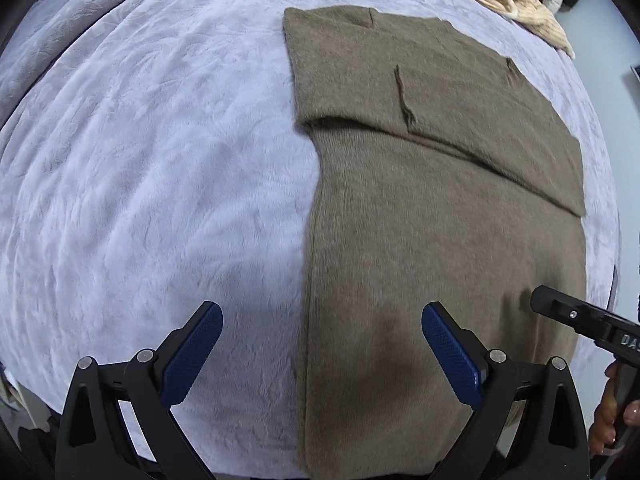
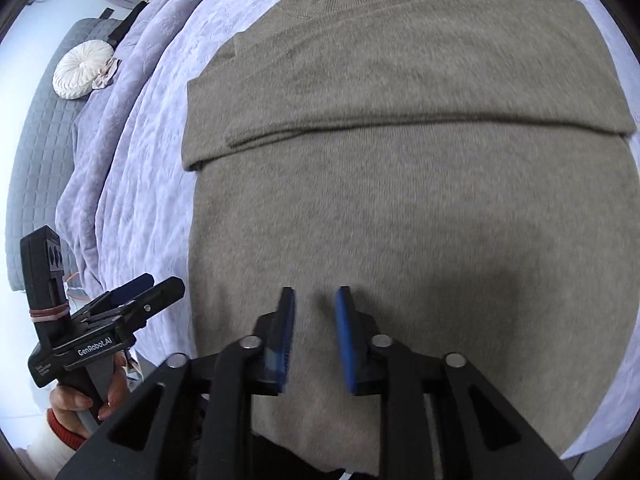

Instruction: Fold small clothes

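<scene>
A brown sweater is spread on the bed, sleeves folded across. The left gripper is held wide, empty. The right gripper is held narrowly parted at 6 o'clock, gripping nothing.

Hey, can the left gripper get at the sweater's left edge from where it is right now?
Probably yes. The left gripper is open, straddling the sweater edge above the blanket, with nothing between.

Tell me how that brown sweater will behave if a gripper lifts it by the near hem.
The sweater is a soft knit with its sleeves folded flat across it, so it will probably droop, and the sleeves may slide off. The plush bedspread likely grips it, so a push should bunch it, not slide it. It looks light.
</scene>
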